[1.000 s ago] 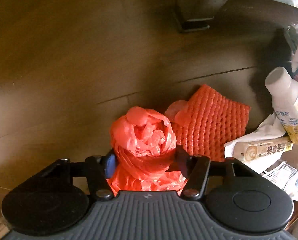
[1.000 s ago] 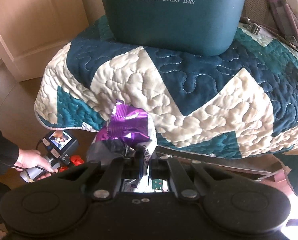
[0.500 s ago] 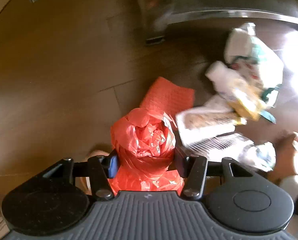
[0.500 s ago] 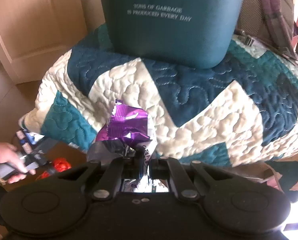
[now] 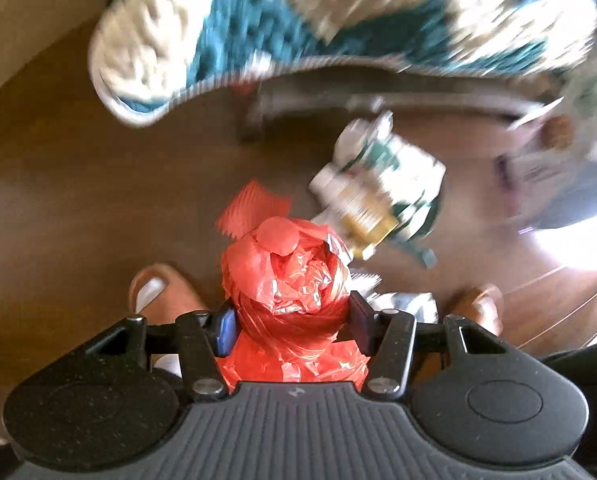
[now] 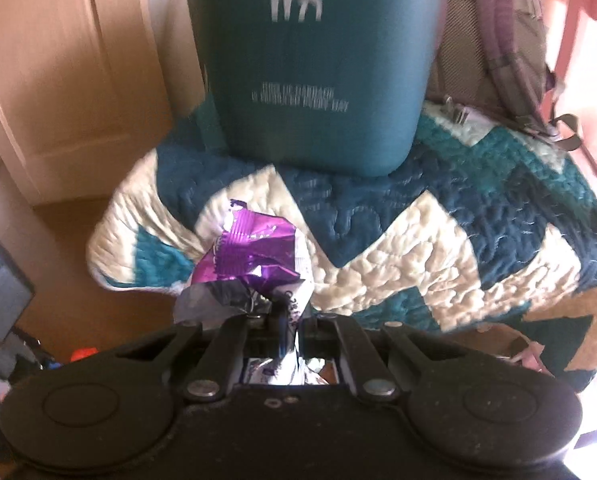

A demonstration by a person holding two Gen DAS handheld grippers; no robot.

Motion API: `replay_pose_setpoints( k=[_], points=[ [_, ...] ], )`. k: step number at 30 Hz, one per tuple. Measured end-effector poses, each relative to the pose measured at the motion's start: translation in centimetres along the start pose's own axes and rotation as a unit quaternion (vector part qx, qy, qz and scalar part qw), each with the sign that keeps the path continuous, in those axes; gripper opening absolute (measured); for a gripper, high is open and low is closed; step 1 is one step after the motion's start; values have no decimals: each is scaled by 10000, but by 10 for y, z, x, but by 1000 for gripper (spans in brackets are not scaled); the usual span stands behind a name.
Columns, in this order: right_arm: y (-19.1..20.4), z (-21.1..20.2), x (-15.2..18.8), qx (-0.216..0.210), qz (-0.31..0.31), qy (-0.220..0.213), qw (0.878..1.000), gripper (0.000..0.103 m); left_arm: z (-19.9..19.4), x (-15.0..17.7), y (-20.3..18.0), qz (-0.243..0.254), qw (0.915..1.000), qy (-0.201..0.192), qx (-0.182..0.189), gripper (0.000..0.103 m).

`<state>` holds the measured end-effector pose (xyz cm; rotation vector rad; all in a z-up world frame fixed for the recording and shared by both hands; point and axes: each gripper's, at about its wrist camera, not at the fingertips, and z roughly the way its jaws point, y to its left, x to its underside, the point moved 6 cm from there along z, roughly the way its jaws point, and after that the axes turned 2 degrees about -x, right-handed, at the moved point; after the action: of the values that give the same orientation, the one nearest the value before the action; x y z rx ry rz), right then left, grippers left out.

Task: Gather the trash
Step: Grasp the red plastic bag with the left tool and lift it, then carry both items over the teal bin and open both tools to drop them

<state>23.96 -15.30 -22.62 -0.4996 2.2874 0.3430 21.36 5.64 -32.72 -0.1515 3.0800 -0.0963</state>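
My left gripper (image 5: 290, 326) is shut on a crumpled red plastic bag (image 5: 288, 280), held high above the wooden floor (image 5: 98, 200) and pointing straight down. Below lie an orange foam net (image 5: 254, 206), a white and yellow bottle (image 5: 358, 204) and crumpled white wrappers (image 5: 402, 304). In the right wrist view my right gripper (image 6: 288, 322) is shut on a crumpled purple foil wrapper (image 6: 250, 256). Ahead of it a dark teal trash bin (image 6: 318, 72) with a white deer and lettering stands on a teal and cream quilt (image 6: 438, 232).
The quilt's edge (image 5: 298, 32) hangs over the floor at the top of the left wrist view. The person's two feet in tan slippers (image 5: 158, 296) stand either side of the gripper. A backpack (image 6: 510, 40) leans behind the bin; a cream cabinet door (image 6: 58, 80) stands at left.
My left gripper has risen far off the floor with the red bag, so the trash below looks smaller and the quilt has come into view. My right gripper rose a little towards the bin.
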Motion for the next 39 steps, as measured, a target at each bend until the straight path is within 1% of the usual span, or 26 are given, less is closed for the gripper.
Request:
replay_pose_setpoints(
  k=[2,4,9,12,14,17,19,23,25,28,29,31,34,36,38,39],
  points=[
    [5,-20,-8,-5,-21,-156,9999,4,-35,-2,-6,-70,9990,-417,116,53],
    [11,-42,-14,-14,-86,-300,9995,4,-71,-6,-13,-48,9963,-828,211,53],
    [16,-96,-46,128,-256,-776,9966,3,-157,-18,-28,126,9850,-1708,230,54],
    [19,-128,-70,247,-440,-1073,9929,3,-211,-29,-34,265,9741,-2224,294,54],
    [19,-146,-90,269,-454,-1243,9908,3,-243,-37,-42,303,9666,-2521,349,54],
    [18,-172,-121,311,-508,-1546,9862,3,-290,-50,-50,357,9536,-2963,397,54],
    [18,-189,-143,347,-554,-1755,9823,3,-321,-62,-53,409,9433,-3271,392,54],
    [15,-217,-189,464,-655,-2192,9724,3,-385,-88,-58,387,9173,-3947,361,54],
    [11,-231,-214,540,-667,-2434,9661,3,-420,-103,-60,378,9004,-4321,333,54],
    [3,-249,-247,591,-622,-2793,9563,3,-473,-121,-67,379,8723,-4861,358,54],
    [2,-254,-258,642,-637,-2909,9525,3,-486,-128,-70,380,8647,-4996,356,54],
    [-3,-256,-277,770,-673,-3051,9468,3,-502,-144,-75,386,8551,-5161,300,54],
    [-11,-248,-295,846,-620,-3092,9452,3,-506,-166,-82,405,8439,-5349,100,54],
    [-17,-235,-301,933,-585,-3049,9460,3,-497,-180,-81,383,8418,-5384,41,55],
    [-27,-214,-303,1000,-520,-2913,9500,3,-483,-200,-81,412,8428,-5366,-106,55],
    [-29,-202,-304,1016,-479,-2820,9528,4,-473,-209,-82,407,8448,-5332,-202,55]
  ],
)
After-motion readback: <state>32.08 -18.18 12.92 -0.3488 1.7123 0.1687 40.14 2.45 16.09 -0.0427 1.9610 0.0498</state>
